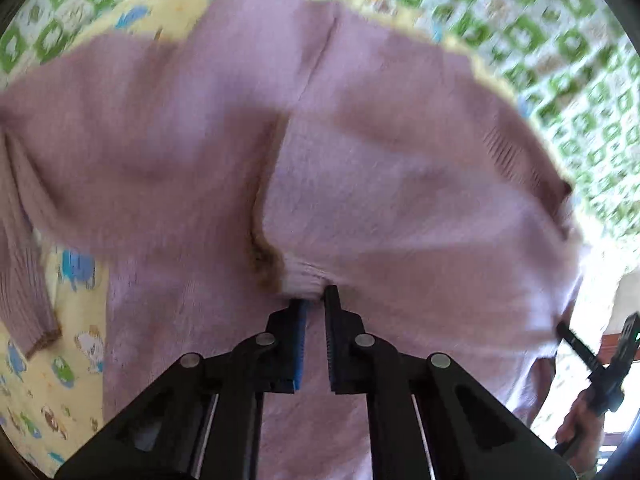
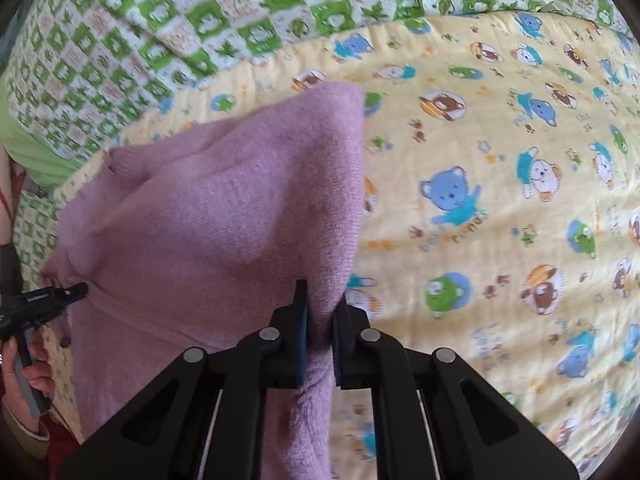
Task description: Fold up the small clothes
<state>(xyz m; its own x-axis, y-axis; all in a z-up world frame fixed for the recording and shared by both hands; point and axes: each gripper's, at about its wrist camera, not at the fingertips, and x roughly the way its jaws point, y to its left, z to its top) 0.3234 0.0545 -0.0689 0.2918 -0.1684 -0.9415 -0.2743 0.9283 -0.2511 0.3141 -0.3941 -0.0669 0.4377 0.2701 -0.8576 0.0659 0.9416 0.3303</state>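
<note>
A small lilac knitted sweater (image 1: 360, 168) is held up over a yellow cartoon-print sheet (image 2: 500, 200). My left gripper (image 1: 314, 300) is shut on a ribbed edge of the sweater, which fills most of the left wrist view. One sleeve (image 1: 24, 280) with a ribbed cuff hangs at the left. My right gripper (image 2: 320, 304) is shut on another edge of the same sweater (image 2: 224, 216), which drapes to its left. The other gripper shows in each view: the right one at the far right (image 1: 600, 364), the left one at the far left (image 2: 44, 300).
A green-and-white checked quilt (image 2: 160, 28) lies behind the yellow sheet, and shows at the top right in the left wrist view (image 1: 560, 40). A person's hand (image 2: 28, 376) grips the left tool's handle. A plain green cloth (image 2: 28, 148) lies at the far left.
</note>
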